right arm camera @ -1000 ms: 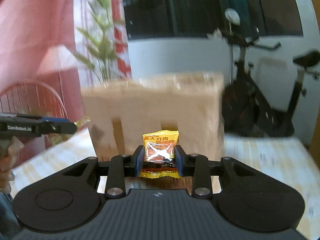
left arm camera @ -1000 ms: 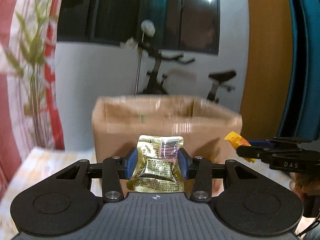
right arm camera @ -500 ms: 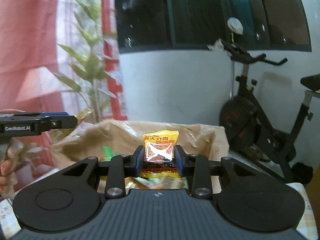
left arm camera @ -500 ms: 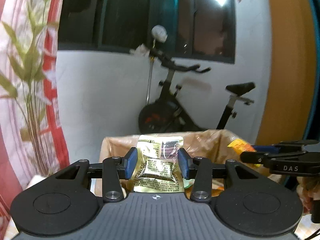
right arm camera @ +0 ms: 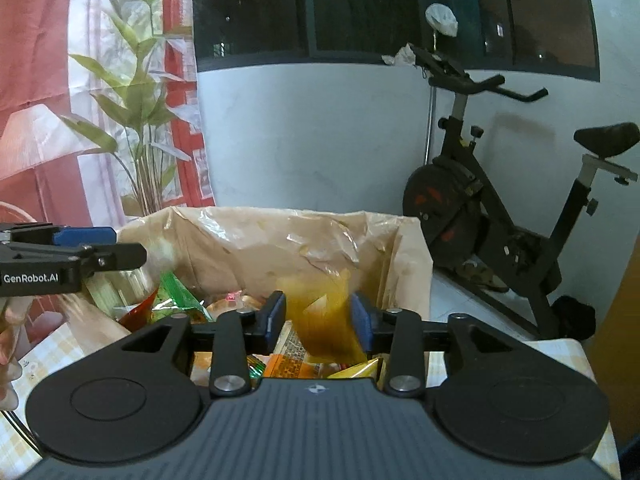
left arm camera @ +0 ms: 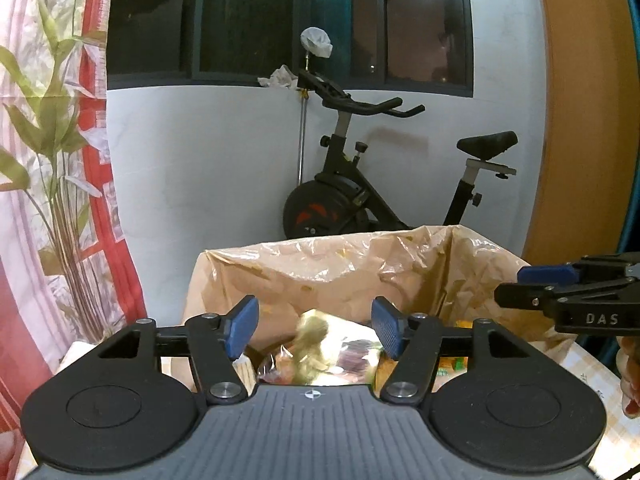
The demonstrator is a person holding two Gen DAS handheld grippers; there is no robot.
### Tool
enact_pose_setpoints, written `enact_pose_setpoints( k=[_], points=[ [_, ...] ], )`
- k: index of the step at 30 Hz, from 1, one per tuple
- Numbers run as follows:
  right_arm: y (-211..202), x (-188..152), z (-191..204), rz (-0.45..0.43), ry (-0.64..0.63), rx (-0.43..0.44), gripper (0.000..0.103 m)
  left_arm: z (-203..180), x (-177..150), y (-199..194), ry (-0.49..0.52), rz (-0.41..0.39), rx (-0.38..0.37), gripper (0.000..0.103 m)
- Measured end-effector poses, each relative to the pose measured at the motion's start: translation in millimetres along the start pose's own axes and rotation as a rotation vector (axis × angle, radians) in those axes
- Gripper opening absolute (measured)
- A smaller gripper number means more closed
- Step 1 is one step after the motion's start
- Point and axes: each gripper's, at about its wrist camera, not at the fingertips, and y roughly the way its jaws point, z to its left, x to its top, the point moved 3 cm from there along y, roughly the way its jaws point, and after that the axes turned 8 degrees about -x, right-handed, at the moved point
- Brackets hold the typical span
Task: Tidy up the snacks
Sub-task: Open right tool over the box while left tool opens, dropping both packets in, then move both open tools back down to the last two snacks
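Snacks are dropping out of both grippers into the lined box. Nearest in the left wrist view, the left gripper (left arm camera: 315,326) is spreading its blue fingers (left arm camera: 240,326), and the gold packet (left arm camera: 310,346) is showing as a blur between them, touching neither pad, falling toward the packets below. In the right wrist view the right gripper (right arm camera: 318,316) is likewise opening; its fingers (right arm camera: 276,316) are standing apart from the yellow packet (right arm camera: 320,320), which is blurring in the gap between them as it is slipping down. So both pairs of fingers are released, with the packets loose between them rather than grasped.

Just beyond the fingers, a heap of snack packets (right arm camera: 176,300) is lying inside the cardboard box (right arm camera: 416,280), green, red and orange wrappers piling against its left wall. A crinkled clear plastic liner (left arm camera: 360,264) is draping over the box's rim and inner walls. Each gripper is appearing at the side of the other's view, hovering over the box's rim. The box is sitting on a surface (right arm camera: 560,356) covered in a pale checked cloth, close to its far edge.

Farther back, an exercise bike (left arm camera: 360,200) is standing against a white wall under a dark window (left arm camera: 248,20), and a curtain (left arm camera: 40,140) printed with green leaves is hanging at the left.
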Motion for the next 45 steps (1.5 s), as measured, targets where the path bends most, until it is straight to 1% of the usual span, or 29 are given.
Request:
enact_pose_setpoints(
  k=[2, 5, 14, 18, 22, 27, 30, 33, 38, 45],
  points=[
    [-7.7, -1.2, 0.4, -0.018, -0.008, 0.002, 0.048, 0.9, -1.7, -5.5, -0.009, -0.003, -0.007, 0.066],
    [-19.8, -4.0, 1.9, -0.045, -0.014, 0.015, 0.049, 2.3, -4.8, -17.5, -0.019, -0.010, -0.006, 0.067],
    [-53.7, -21.4, 13.7, -0.086, -0.014, 0.054, 0.049, 4.8, -20.2, -61.1, -0.033, -0.024, -0.004, 0.069],
    [-69.6, -31.8, 17.9, -0.107, -0.029, 0.061, 0.049, 8.3, -31.8, -79.3, -0.047, -0.031, -0.006, 0.069],
    [-82.0, -42.6, 19.2, -0.122, -0.040, 0.062, 0.049, 12.6, -47.3, -94.8, -0.060, -0.039, 0.016, 0.069],
    [-90.0, -60.0, 22.1, -0.122, -0.056, 0.065, 0.049, 20.9, -68.6, -107.3, -0.112, -0.033, 0.040, 0.069],
    [-89.7, -73.2, 24.3, -0.104, -0.060, 0.069, 0.049, 26.1, -84.5, -109.3, -0.157, -0.018, 0.053, 0.068],
    [-85.6, -89.1, 25.3, -0.069, -0.059, 0.075, 0.049, 32.1, -101.4, -106.6, -0.202, 0.018, 0.067, 0.068],
    [-74.9, -118.8, 24.9, -0.001, -0.068, 0.085, 0.049, 39.9, -123.3, -103.8, -0.217, 0.054, 0.098, 0.068],
    [-50.0, -154.1, 27.1, 0.110, -0.091, 0.094, 0.049, 48.7, -147.0, -90.4, -0.262, 0.110, 0.104, 0.068]
  ],
)
